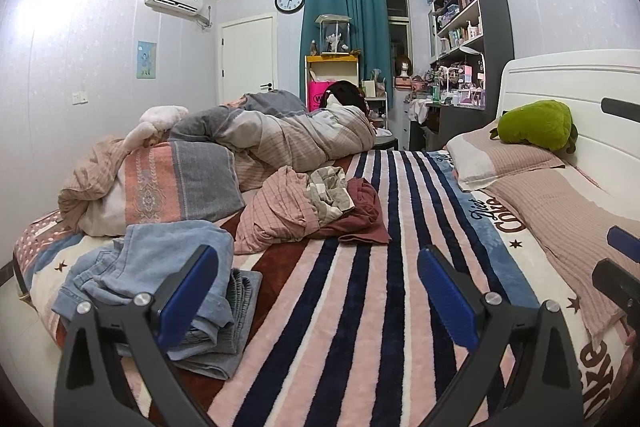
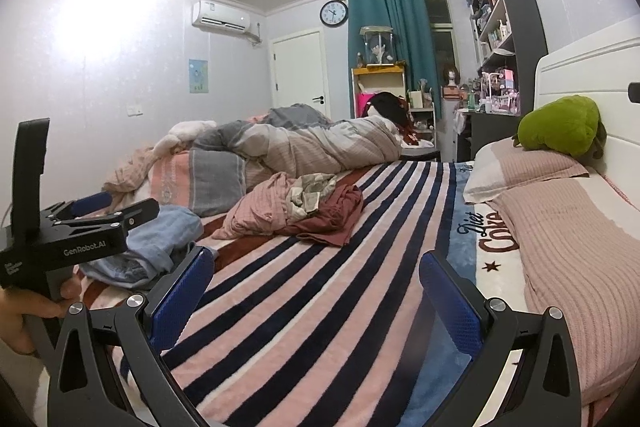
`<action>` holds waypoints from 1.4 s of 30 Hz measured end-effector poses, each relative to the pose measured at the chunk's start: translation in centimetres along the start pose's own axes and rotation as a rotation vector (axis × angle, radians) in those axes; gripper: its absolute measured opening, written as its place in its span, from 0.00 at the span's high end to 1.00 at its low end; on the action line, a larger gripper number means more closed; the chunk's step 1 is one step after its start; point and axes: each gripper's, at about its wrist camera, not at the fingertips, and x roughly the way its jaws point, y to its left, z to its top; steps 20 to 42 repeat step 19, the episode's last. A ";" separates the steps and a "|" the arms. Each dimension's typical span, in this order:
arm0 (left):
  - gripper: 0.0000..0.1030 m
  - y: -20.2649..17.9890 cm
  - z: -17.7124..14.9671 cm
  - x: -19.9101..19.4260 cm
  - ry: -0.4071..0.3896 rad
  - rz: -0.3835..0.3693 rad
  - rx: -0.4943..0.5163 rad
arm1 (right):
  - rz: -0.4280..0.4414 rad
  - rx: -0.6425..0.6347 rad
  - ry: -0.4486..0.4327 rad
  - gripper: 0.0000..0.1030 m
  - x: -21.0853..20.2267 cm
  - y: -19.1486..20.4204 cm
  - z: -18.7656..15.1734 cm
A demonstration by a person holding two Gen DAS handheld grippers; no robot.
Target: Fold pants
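A heap of unfolded clothes, pink checked, beige and dark red (image 1: pixel 316 205), lies mid-bed; it also shows in the right wrist view (image 2: pixel 296 207). Light blue jeans (image 1: pixel 156 259) lie crumpled on a grey folded garment (image 1: pixel 236 311) at the bed's left edge, also seen in the right wrist view (image 2: pixel 160 239). My left gripper (image 1: pixel 316 291) is open and empty above the striped blanket, its left finger (image 1: pixel 188 291) in front of the jeans. My right gripper (image 2: pixel 316 295) is open and empty above the blanket. The left gripper's body (image 2: pixel 80 227) shows at the right view's left edge.
A striped blanket (image 1: pixel 360 307) covers the bed. A rumpled duvet (image 1: pixel 288 131) and pillows (image 1: pixel 176 183) lie at the far side. A pink pillow (image 1: pixel 516 159) with a green plush toy (image 1: pixel 536 123) sits by the white headboard (image 1: pixel 568 83). Shelves (image 1: pixel 464 27) stand beyond.
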 end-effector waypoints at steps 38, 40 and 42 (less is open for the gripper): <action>0.04 -0.2 -0.3 -0.4 0.001 -0.010 0.005 | -0.001 -0.001 0.001 0.01 0.1 0.1 0.2; 0.04 -0.2 -0.3 -0.4 0.001 -0.010 0.005 | -0.001 -0.001 0.001 0.01 0.1 0.1 0.2; 0.04 -0.2 -0.3 -0.4 0.001 -0.010 0.005 | -0.001 -0.001 0.001 0.01 0.1 0.1 0.2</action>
